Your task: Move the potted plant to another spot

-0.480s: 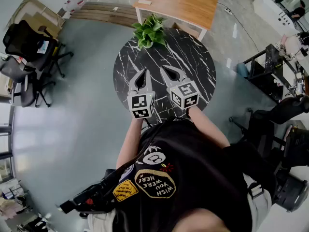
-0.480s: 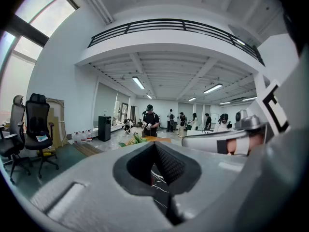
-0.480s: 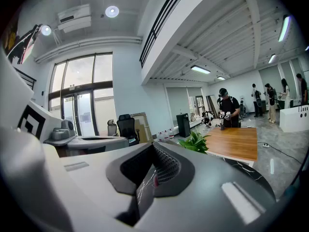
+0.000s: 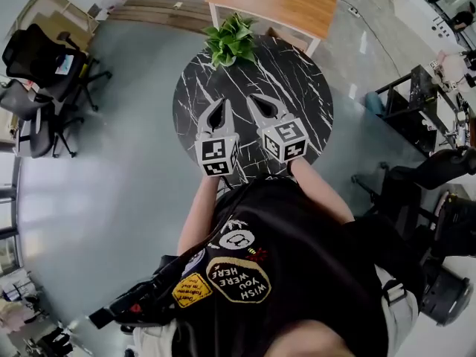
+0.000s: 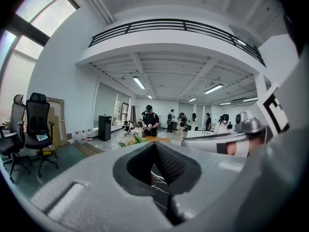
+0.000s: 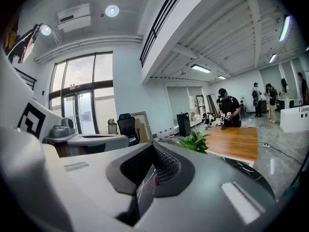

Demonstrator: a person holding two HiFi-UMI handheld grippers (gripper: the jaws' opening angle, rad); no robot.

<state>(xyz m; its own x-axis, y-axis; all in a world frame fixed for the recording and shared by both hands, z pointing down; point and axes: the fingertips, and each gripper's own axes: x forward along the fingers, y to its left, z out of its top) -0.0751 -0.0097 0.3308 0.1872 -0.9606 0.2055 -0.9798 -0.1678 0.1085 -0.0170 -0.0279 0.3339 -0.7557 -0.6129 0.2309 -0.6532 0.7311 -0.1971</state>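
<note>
The potted plant [image 4: 231, 39], leafy and green, stands at the far edge of the round black marble table [image 4: 301, 88]. It also shows as leaf tips in the left gripper view [image 5: 135, 139] and as a small bush in the right gripper view [image 6: 195, 141]. Both grippers hover side by side over the table's near half, pointing toward the plant and well short of it. My left gripper [image 4: 221, 104] [image 5: 155, 146] is shut with nothing in it. My right gripper [image 4: 253, 98] [image 6: 153, 149] is shut and empty too.
A wooden table [image 4: 290, 2] stands just behind the marble one, with people working beyond it [image 6: 227, 111]. Office chairs [image 4: 41, 58] are at the far left, dark racks and equipment [image 4: 428, 117] to the right. Grey floor surrounds the round table.
The whole view has slid slightly up the frame. Both grippers keep their place over the table and stay shut; the plant has not moved.
</note>
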